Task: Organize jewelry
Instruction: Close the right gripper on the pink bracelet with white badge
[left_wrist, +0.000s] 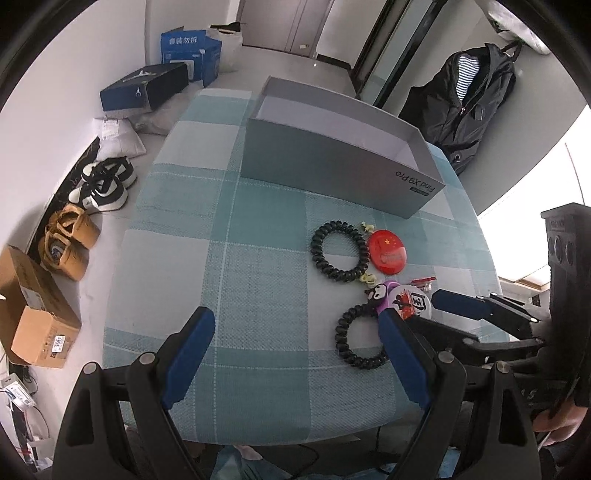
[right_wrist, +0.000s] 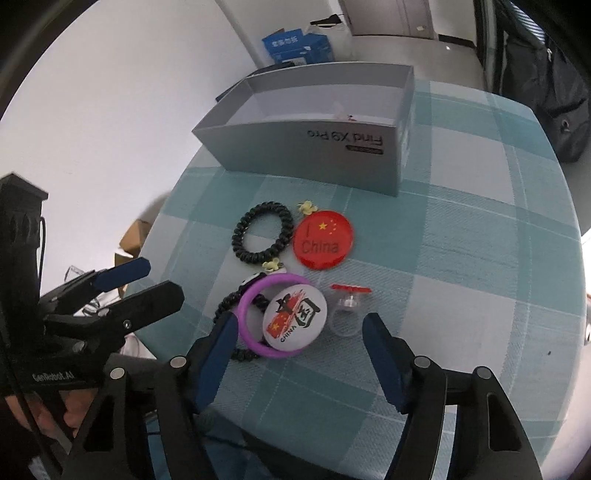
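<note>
Right gripper (right_wrist: 299, 332) jaws apart, low centre of right wrist view, straddling white China badge (right_wrist: 294, 319) and purple bangle (right_wrist: 246, 314); nothing pinched. Left gripper (left_wrist: 295, 332) also wide open over cloth. Red badge (right_wrist: 322, 240) mid-frame, grey box (right_wrist: 314, 155) above.

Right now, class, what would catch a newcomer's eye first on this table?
The bright red China badge in the middle of the checked cloth, right beside a black coil hair tie. Behind them stands an open grey box. Nearest, a white badge overlaps a purple bangle, between the right gripper's open jaws.
</note>
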